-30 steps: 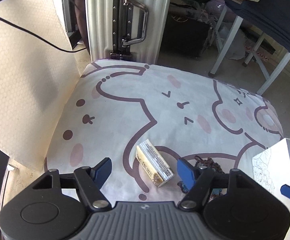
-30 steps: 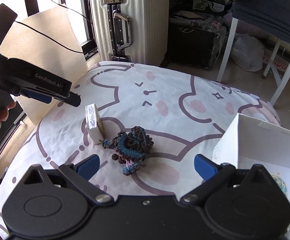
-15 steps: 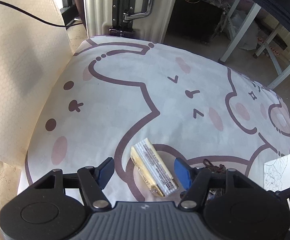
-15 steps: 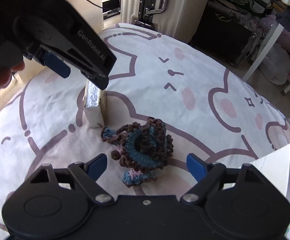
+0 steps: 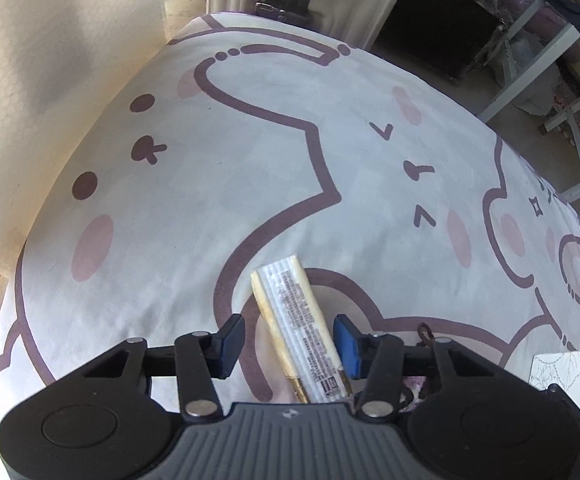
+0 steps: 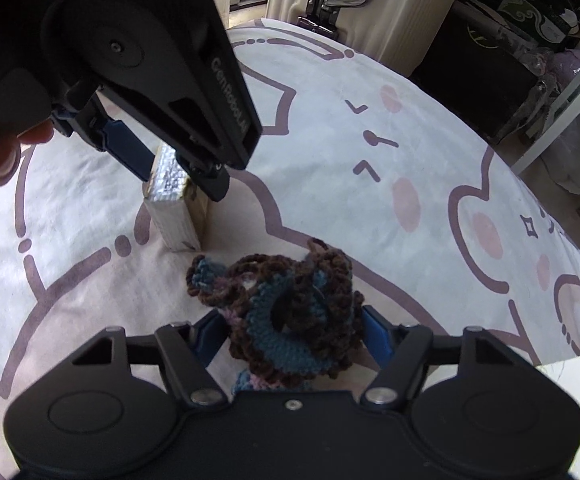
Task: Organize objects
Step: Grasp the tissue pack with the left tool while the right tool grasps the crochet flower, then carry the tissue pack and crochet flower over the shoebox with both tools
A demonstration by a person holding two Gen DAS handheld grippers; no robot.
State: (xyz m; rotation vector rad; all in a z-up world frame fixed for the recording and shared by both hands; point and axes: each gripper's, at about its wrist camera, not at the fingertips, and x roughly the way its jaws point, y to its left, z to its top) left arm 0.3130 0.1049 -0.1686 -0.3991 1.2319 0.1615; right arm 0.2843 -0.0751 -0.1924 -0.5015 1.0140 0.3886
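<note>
Around the box (image 5: 298, 332), left tongs (image 5: 290, 340) closing; right tongs (image 6: 290, 332) closing around crochet (image 6: 290, 312).

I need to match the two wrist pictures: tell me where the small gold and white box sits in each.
Left wrist: the box lies bottom centre, between the left gripper pads.
Right wrist: the box stands left of centre, under that gripper.
Shared landmark: the white suitcase at the top.

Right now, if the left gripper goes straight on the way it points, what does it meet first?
Probably the small box: it stands between the left gripper's closing jaws, not yet clearly pinched. Just beyond is the printed cloth.
</note>
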